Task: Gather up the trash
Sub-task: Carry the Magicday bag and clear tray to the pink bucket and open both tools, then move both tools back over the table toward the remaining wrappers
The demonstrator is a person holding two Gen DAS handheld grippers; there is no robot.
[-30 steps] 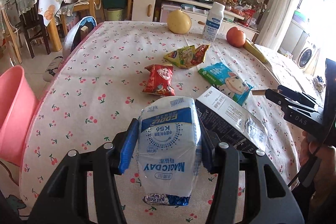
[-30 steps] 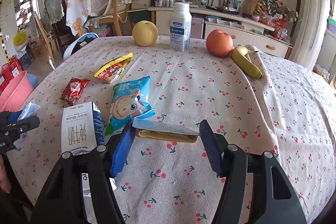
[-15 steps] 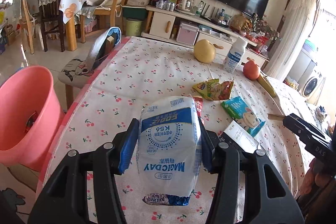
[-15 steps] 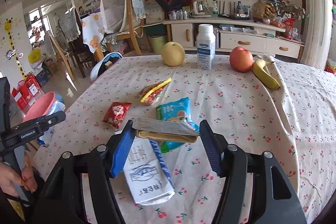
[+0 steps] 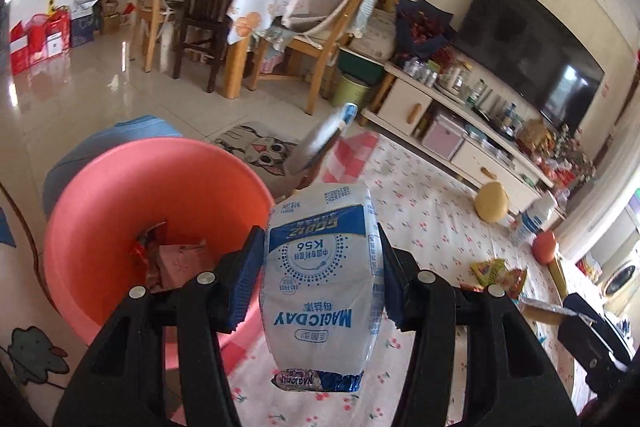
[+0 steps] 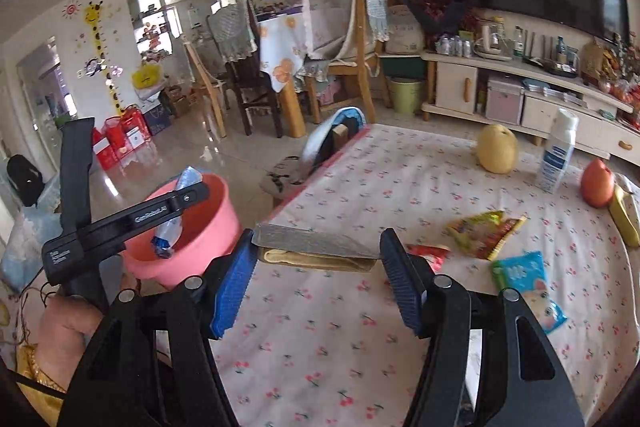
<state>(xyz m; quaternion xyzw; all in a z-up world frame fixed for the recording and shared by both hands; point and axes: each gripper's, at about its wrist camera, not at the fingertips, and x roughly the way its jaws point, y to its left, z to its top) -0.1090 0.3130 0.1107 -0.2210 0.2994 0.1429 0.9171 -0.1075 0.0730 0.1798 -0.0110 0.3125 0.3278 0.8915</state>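
Trash first: white-and-blue milk pouch [image 5: 322, 279] sits clamped in the left gripper [image 5: 320, 277], blue pads pressing both sides, printed face toward the cam w/ text upside down, crimped end nearest the lens. Pouch hangs in the air at the edge of the pink bucket [image 5: 100, 227], partly over its rim; bucket stands on the floor beside the tabletop [image 5: 432, 223] and already holds a few wrappers, red and pinkish. From the right wrist cam the same pouch [image 6: 176, 203] shows over the bucket [image 6: 208, 227] mouth, w/ the left gripper [image 6: 172, 211] body in front and a hand [image 6: 68, 327] on its handle.

Right gripper [image 6: 318, 263]: jaws clenched on a flat silver-and-tan wrapper [image 6: 316, 247], held level and edge-on across the gap, pads on both ends, above the cherry-print tabletop [image 6: 360, 327].

Farther out on the tabletop, right cam: small red packet [image 6: 428, 253] just past the right pad, yellow-red snack bag [image 6: 484, 227] beyond, blue cartoon-print packet [image 6: 528, 287] nearer the lens. Toward the far edge: yellow pear [image 6: 497, 149], white bottle [image 6: 558, 157], orange-red fruit [image 6: 597, 183], banana [image 6: 624, 215] at the frame edge. Behind: chairs, TV unit, big dark TV.
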